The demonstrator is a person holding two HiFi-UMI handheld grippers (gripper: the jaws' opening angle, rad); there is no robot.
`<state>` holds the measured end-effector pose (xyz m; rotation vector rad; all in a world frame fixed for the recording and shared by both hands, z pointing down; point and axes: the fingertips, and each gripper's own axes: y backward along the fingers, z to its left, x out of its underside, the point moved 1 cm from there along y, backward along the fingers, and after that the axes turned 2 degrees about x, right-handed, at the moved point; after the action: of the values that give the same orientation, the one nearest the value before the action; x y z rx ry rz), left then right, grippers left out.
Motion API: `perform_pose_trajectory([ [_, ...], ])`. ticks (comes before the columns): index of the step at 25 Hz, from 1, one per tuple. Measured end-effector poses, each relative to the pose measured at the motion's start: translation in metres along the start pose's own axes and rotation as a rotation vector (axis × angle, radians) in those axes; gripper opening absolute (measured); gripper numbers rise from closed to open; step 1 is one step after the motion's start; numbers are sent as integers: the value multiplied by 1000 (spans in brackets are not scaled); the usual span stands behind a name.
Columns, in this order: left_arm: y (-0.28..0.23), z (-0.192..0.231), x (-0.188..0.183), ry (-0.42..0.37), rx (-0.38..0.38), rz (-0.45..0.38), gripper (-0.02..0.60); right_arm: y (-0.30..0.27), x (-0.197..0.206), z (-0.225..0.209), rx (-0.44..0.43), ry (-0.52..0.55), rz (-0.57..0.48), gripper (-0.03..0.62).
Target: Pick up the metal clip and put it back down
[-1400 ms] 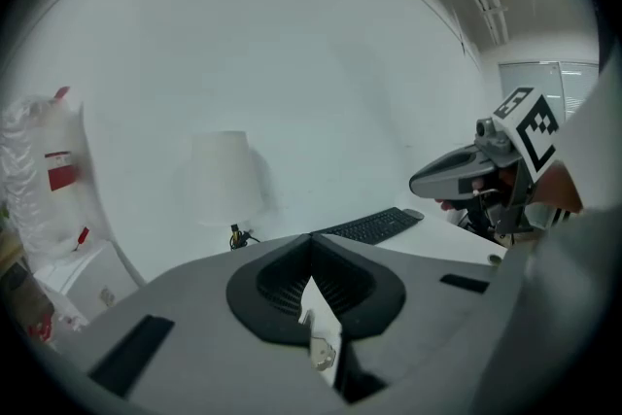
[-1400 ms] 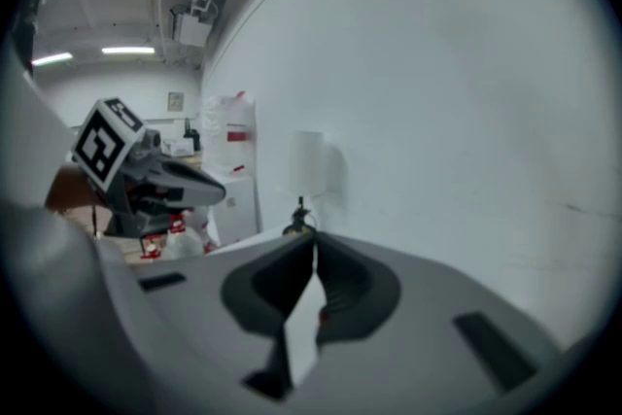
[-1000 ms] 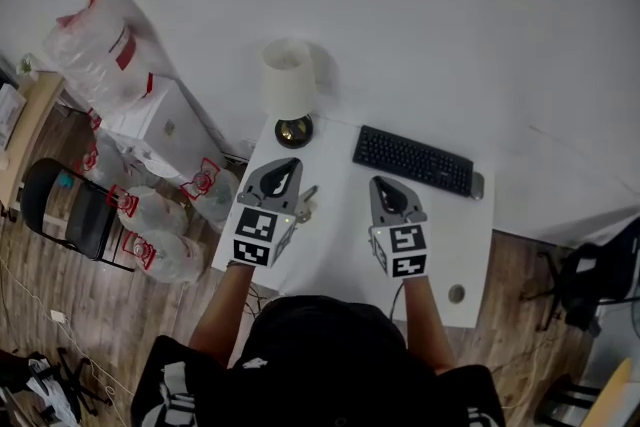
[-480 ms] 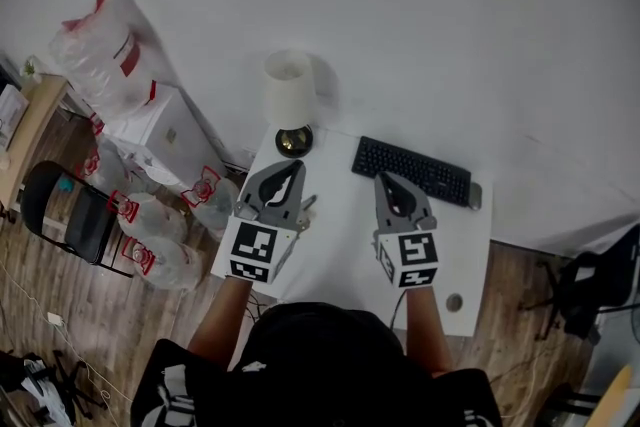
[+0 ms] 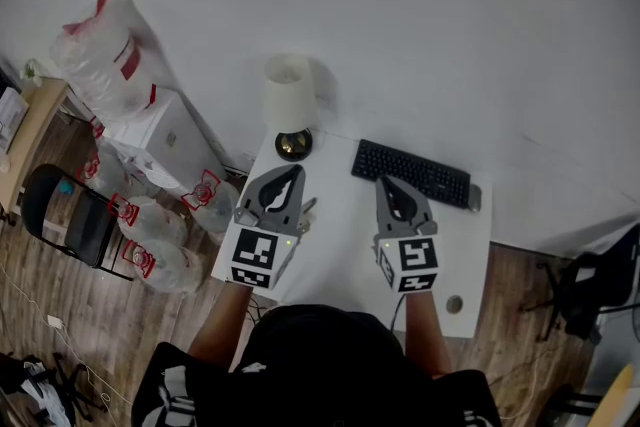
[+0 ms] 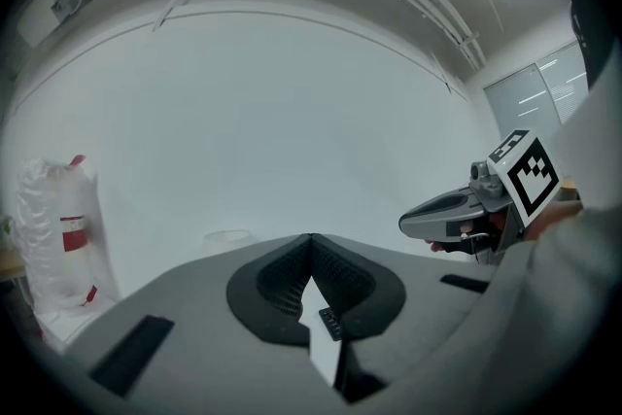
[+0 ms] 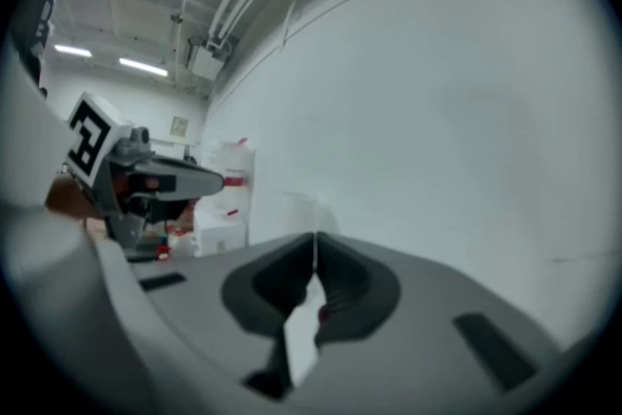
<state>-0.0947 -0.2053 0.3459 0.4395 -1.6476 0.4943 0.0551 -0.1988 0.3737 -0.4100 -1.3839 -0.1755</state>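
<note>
The metal clip (image 5: pixel 306 211) lies on the white table (image 5: pixel 340 245), showing just past the right side of my left gripper. My left gripper (image 5: pixel 291 172) hovers above the table's left part, jaws shut with nothing between them (image 6: pixel 311 237). My right gripper (image 5: pixel 387 183) hangs beside it over the middle of the table, also shut and empty (image 7: pixel 314 236). Both point toward the white wall. Each gripper view catches the other gripper: the right one (image 6: pixel 457 214) and the left one (image 7: pixel 160 180). The clip is not visible in either gripper view.
A lamp with a white shade (image 5: pixel 288 90) stands at the table's back left corner. A black keyboard (image 5: pixel 412 173) lies at the back right. Plastic bags (image 5: pixel 100 50) and a white box (image 5: pixel 160 140) sit on the floor at the left, beside a black chair (image 5: pixel 65 220).
Both grippers have risen off the table toward the camera, most of it before the middle frame. The clip has stayed on the table. Both pairs of jaws stay shut.
</note>
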Motion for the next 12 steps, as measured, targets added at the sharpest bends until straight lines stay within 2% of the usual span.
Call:
perform_pose_trajectory([
  [12, 0, -3, 3, 0, 0, 8, 26, 1, 1, 0, 3, 1, -2, 35],
])
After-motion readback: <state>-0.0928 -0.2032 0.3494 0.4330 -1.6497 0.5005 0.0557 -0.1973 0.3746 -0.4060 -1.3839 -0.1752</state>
